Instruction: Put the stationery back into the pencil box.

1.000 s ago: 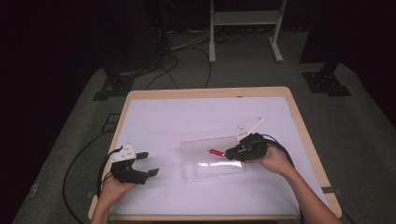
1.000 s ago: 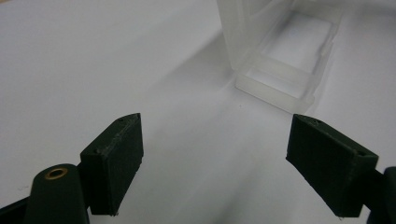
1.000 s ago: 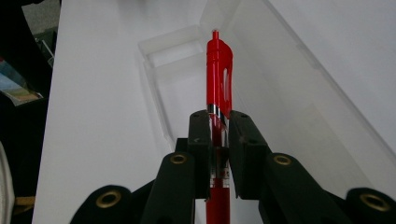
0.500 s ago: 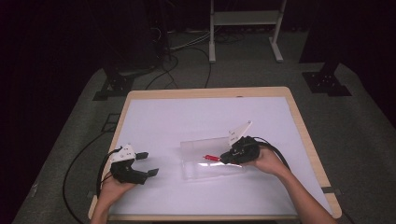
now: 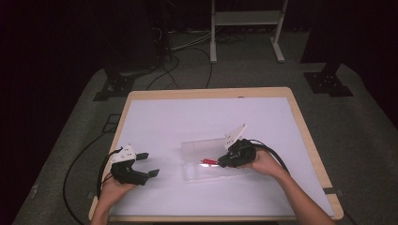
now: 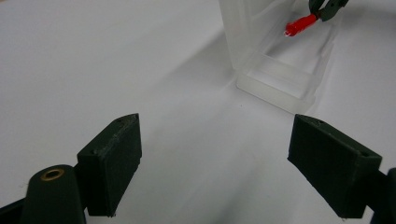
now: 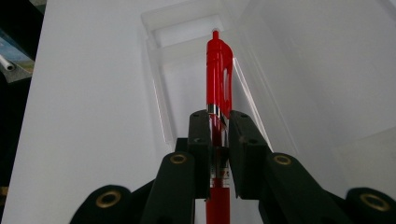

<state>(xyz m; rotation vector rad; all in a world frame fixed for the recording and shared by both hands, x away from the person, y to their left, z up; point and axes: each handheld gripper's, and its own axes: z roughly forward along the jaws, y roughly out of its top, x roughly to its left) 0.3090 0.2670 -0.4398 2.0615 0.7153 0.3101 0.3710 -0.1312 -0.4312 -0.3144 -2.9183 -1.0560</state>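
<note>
Since the earlier frame, my right gripper (image 5: 224,162) has sunk toward frame centre, over the box (image 5: 206,172). It clamps a red pen (image 7: 219,84), which points into the clear box right of centre. At lower left, my left gripper (image 5: 150,164) rests released on the table (image 5: 155,122).

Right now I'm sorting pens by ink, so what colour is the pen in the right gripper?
Red; the pen shows best in the right gripper view.
</note>
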